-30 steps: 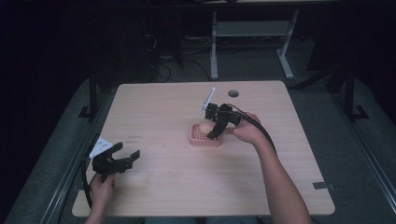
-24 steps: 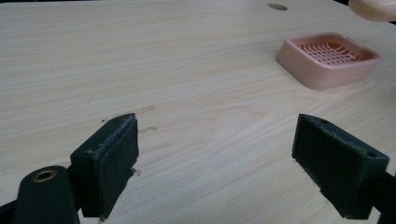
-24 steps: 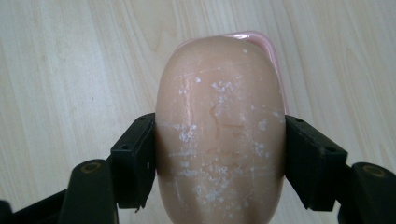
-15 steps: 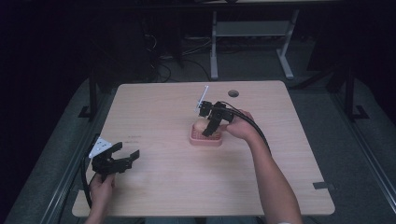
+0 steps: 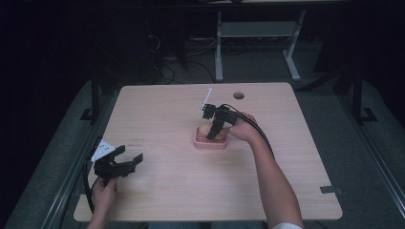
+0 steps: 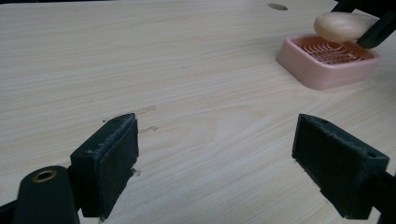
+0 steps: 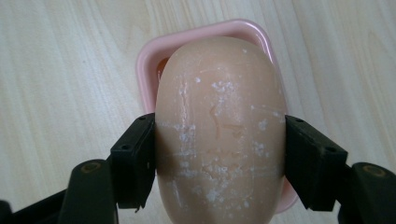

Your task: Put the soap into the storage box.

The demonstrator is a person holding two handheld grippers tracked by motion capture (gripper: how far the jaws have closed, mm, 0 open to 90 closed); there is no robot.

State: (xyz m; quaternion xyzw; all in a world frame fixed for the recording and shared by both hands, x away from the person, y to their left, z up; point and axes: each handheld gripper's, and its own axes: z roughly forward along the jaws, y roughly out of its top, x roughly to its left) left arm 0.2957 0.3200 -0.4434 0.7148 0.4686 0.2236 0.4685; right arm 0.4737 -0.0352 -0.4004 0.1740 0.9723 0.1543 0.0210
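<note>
**Tongs pinch soap over pink dish**

High view: right tongs point(image 5: 216, 130) hang above the pink soap dish point(image 5: 210, 139) at mid-bench, with bare wood all round; left tongs point(image 5: 125, 162) rest near the bench point(image 5: 286, 171) edge at eight o'clock, forearm low.

Left gripper view: left tongs point(image 6: 215, 163) are spread, nothing between; the dish point(image 6: 327, 63) sits at one o'clock.

Right gripper view: right tongs point(image 7: 217, 163) clamp the beige soap bar point(image 7: 219, 140) directly above the dish point(image 7: 154, 56).
</note>
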